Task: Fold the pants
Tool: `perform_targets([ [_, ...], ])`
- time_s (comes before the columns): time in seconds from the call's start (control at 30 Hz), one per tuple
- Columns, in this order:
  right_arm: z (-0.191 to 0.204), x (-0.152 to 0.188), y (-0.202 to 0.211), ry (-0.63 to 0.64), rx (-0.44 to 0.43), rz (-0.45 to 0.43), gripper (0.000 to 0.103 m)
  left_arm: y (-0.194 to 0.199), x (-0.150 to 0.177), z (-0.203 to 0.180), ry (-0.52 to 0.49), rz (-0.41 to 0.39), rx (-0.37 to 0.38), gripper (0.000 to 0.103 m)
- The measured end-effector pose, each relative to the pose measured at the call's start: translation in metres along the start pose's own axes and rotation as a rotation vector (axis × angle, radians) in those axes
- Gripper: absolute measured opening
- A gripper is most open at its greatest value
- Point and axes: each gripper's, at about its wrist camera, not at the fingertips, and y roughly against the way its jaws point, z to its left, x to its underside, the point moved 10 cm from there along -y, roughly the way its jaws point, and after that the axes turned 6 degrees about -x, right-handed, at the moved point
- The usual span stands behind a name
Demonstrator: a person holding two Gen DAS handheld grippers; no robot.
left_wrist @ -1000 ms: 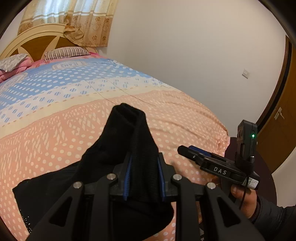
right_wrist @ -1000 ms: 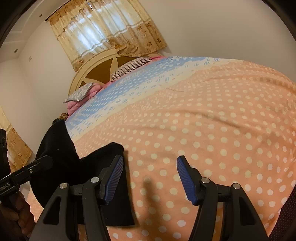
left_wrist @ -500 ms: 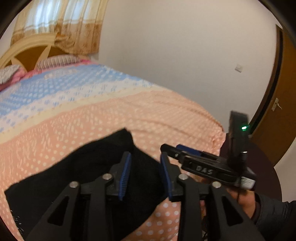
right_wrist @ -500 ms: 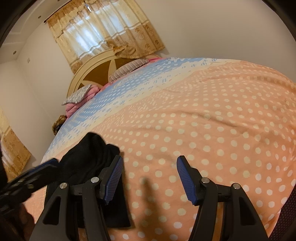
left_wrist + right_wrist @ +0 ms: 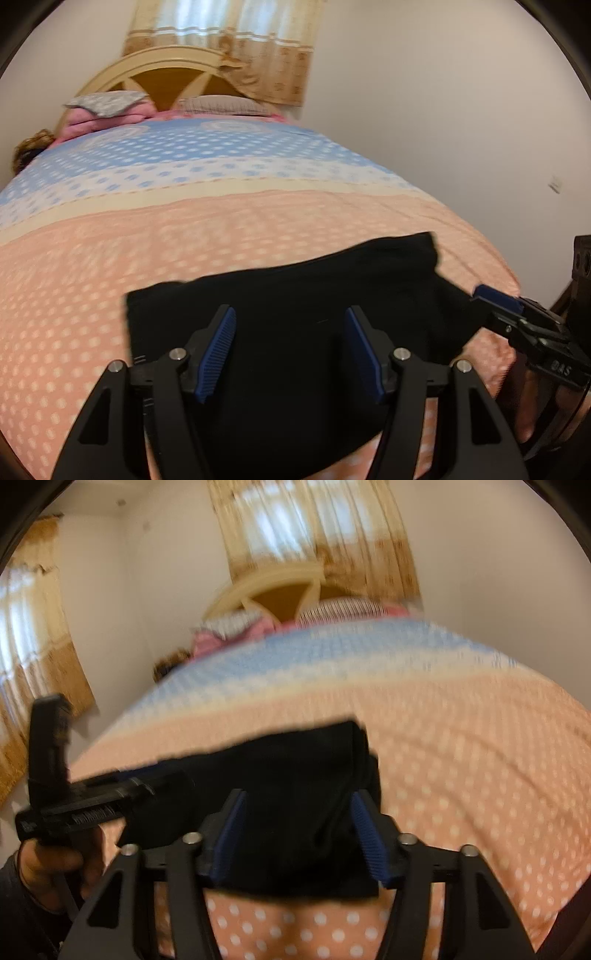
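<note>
Two grippers over black pants (image 5: pixel 295 295) folded on the polka-dot bedspread (image 5: pixel 184 240): left gripper (image 5: pixel 291 345) parted, jaws just widening, clear of cloth; right gripper (image 5: pixel 299 834) narrowing astride the blurred fold, pad contact unclear, near edge hidden.

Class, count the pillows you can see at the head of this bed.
2: a grey patterned pillow on pink bedding at left, a striped pillow beside it at right. Others may be hidden.
</note>
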Motion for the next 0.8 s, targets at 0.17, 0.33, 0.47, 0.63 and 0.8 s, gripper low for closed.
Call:
perform_targets([
  [0.17,-0.029,0.022,-0.014,-0.004,0.091,0.117,0.021,-0.003,0.007,0.016,0.002,-0.005,-0.061,0.071],
  [0.33,-0.056,0.036,-0.017,-0.102,0.064,0.167,0.020,-0.011,0.019,0.029,-0.003,0.006,-0.108,0.073],
  [0.47,-0.058,0.039,-0.019,-0.119,0.024,0.168,0.021,-0.014,0.026,0.029,-0.003,0.025,-0.112,0.073],
  [0.63,-0.056,0.022,-0.006,-0.108,0.069,0.119,0.035,-0.011,0.026,0.026,-0.015,0.025,-0.101,0.074],
  [0.8,-0.025,-0.021,0.014,-0.041,0.056,-0.037,0.055,-0.013,0.028,0.026,-0.014,0.033,-0.092,0.075],
])
